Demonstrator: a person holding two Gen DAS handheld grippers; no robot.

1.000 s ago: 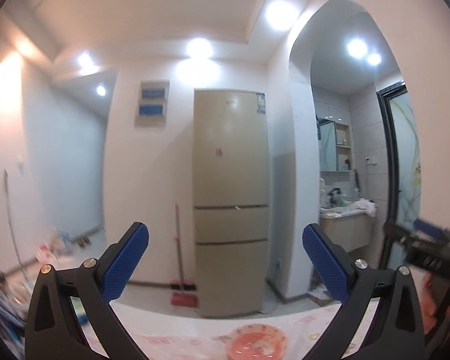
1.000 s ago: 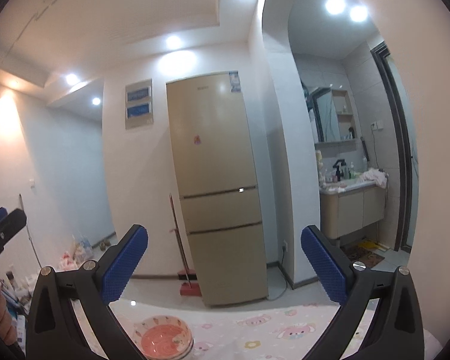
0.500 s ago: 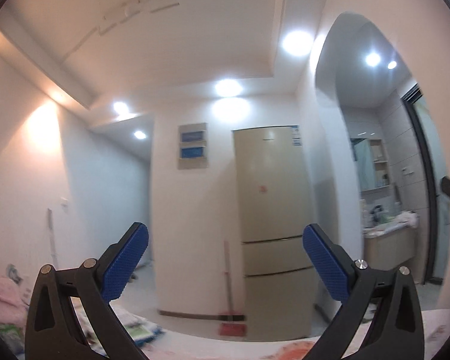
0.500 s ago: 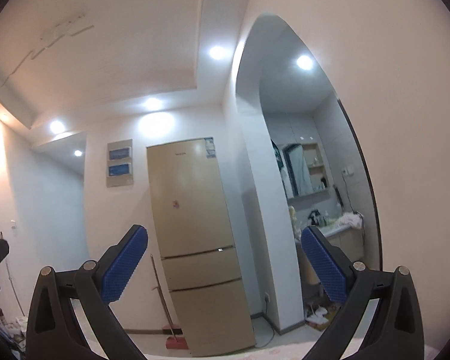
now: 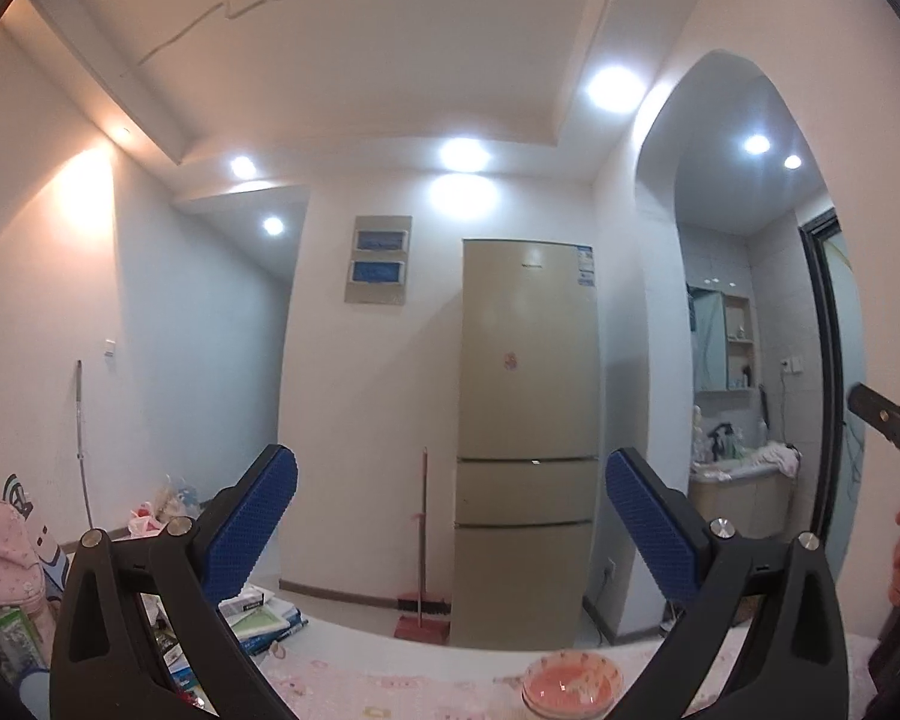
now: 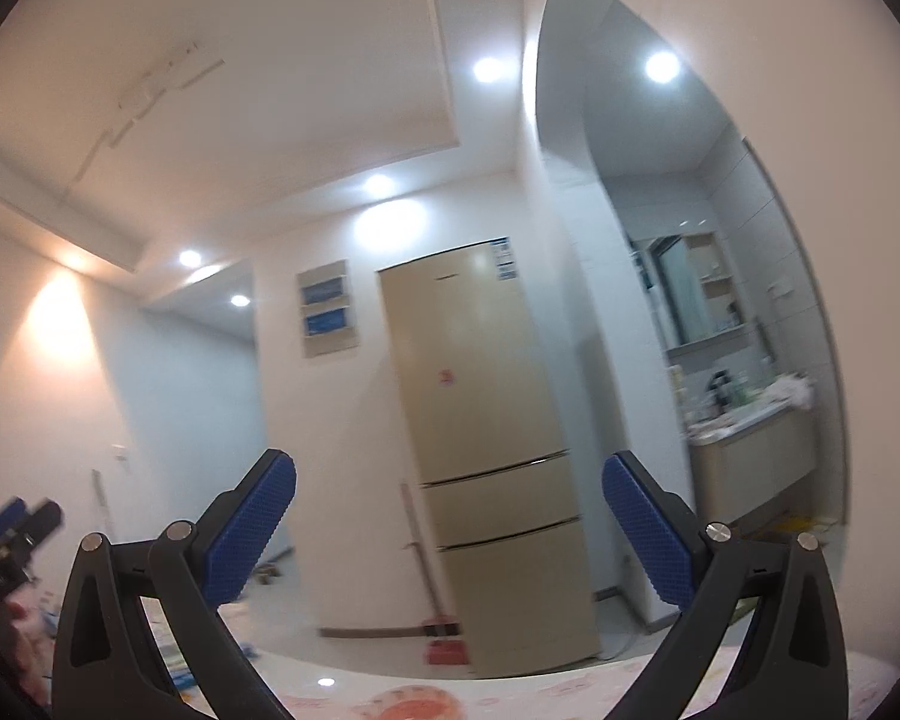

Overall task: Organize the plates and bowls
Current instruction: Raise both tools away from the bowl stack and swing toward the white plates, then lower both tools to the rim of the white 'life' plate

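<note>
Both views have dipped since half a second ago, bringing the pink bowl (image 5: 572, 683) back at the bottom edge. Nearest, the left hand-held gripper (image 5: 451, 531) and right hand-held gripper (image 6: 449, 531) gape wide, holding nothing. The bowl sits on the desk (image 5: 390, 684), in front of the fridge (image 5: 525, 438). Aimed so high, a blind reach could knock it.
</note>
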